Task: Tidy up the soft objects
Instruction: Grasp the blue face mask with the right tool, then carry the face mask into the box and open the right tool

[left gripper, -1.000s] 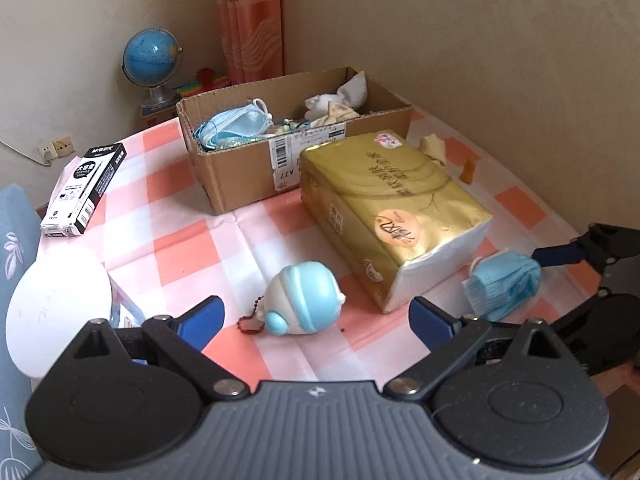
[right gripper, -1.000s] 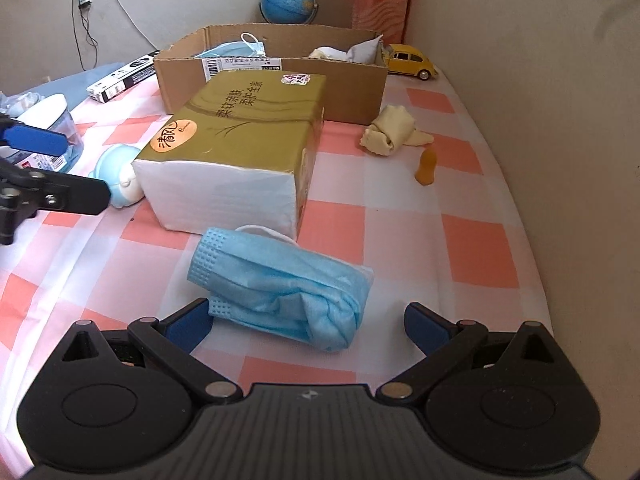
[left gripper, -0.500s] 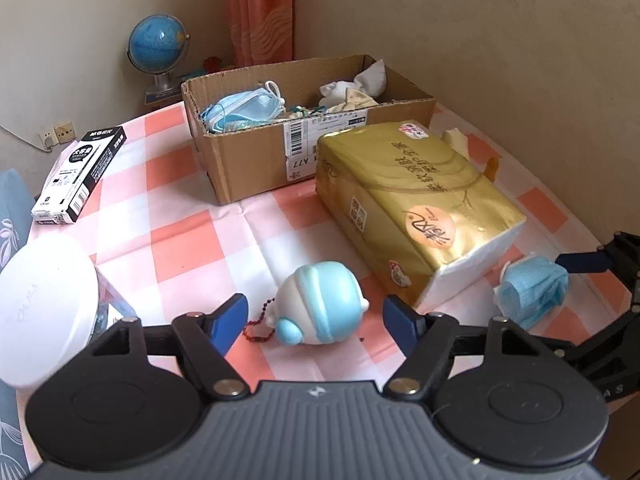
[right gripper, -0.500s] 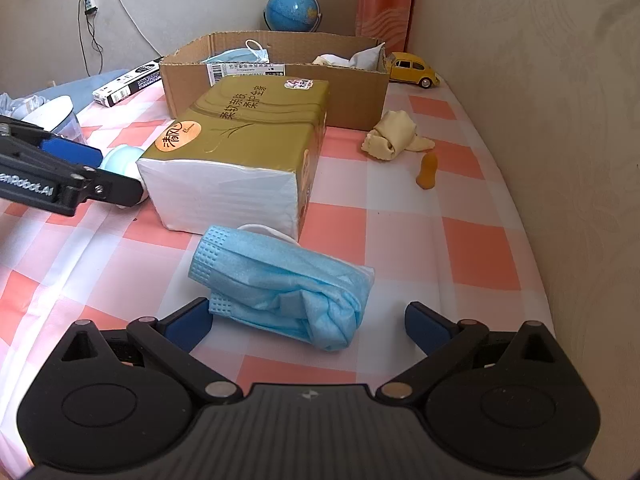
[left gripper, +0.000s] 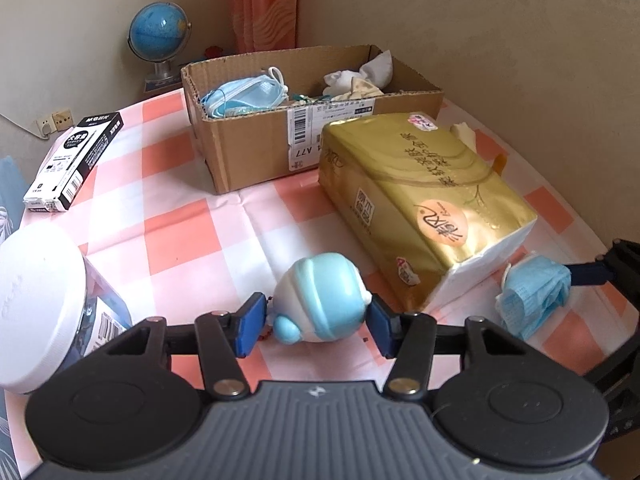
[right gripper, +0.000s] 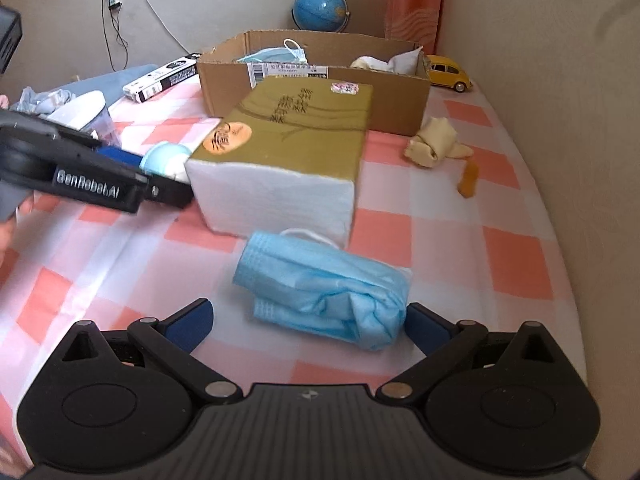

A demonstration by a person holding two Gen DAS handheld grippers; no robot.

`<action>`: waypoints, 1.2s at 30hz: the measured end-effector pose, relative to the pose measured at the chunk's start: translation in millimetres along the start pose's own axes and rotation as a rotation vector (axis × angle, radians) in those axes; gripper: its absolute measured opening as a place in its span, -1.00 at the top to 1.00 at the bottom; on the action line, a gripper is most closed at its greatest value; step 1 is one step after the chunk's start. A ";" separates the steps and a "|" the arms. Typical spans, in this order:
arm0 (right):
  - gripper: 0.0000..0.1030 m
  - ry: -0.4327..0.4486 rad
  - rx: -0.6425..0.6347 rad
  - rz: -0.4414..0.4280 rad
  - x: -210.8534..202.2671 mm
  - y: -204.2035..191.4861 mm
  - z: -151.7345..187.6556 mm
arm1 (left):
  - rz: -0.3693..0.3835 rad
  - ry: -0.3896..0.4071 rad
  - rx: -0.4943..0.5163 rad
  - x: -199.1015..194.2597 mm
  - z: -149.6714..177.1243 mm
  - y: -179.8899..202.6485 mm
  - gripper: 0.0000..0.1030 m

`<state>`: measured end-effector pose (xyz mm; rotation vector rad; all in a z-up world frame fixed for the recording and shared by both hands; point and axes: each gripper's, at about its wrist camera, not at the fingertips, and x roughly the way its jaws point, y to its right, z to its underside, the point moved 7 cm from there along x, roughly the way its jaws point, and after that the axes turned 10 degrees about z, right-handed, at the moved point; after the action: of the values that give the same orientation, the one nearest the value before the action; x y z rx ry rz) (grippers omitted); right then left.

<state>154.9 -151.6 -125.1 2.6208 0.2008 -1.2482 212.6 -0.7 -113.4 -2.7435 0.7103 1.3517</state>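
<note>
A soft blue-and-white toy (left gripper: 320,298) with a red bead chain lies on the checked cloth. My left gripper (left gripper: 314,330) has its blue pads on both sides of it, touching. It also shows in the right wrist view (right gripper: 164,160), with the left gripper (right gripper: 132,188) around it. A crumpled blue face mask (right gripper: 324,290) lies between the open fingers of my right gripper (right gripper: 308,324), which stand apart from it. The mask also shows in the left wrist view (left gripper: 534,286). A cardboard box (left gripper: 256,148) at the back holds a mask and white cloths.
A gold tissue pack (left gripper: 424,200) lies between toy and mask. A white-lidded jar (left gripper: 40,304) stands at the left, a black-and-white carton (left gripper: 74,160) behind it. A cream cloth (right gripper: 434,142), an orange piece (right gripper: 468,180), a yellow toy car (right gripper: 448,72) and a globe (right gripper: 320,8) are near the walls.
My left gripper moved forward to the toy and its fingers closed from wide open onto its sides. The right gripper stayed open around the mask.
</note>
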 end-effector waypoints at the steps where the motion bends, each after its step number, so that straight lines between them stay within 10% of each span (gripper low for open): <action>1: -0.99 0.002 0.004 -0.001 1.8 -0.7 -2.5 | 0.001 -0.002 -0.001 0.1 0.5 -0.1 -0.04; 15: -0.44 -0.007 0.019 0.039 2.0 4.6 -14.5 | 0.020 -0.017 0.006 -3.8 4.0 2.3 0.07; 36: -0.41 0.192 -0.004 0.021 -52.7 21.0 -97.0 | 0.093 -0.023 0.182 -68.6 -9.9 36.3 0.09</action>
<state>198.9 -147.4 -21.8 2.7305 0.2077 -0.9877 169.5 -8.2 -48.5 -2.5793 0.9206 1.2624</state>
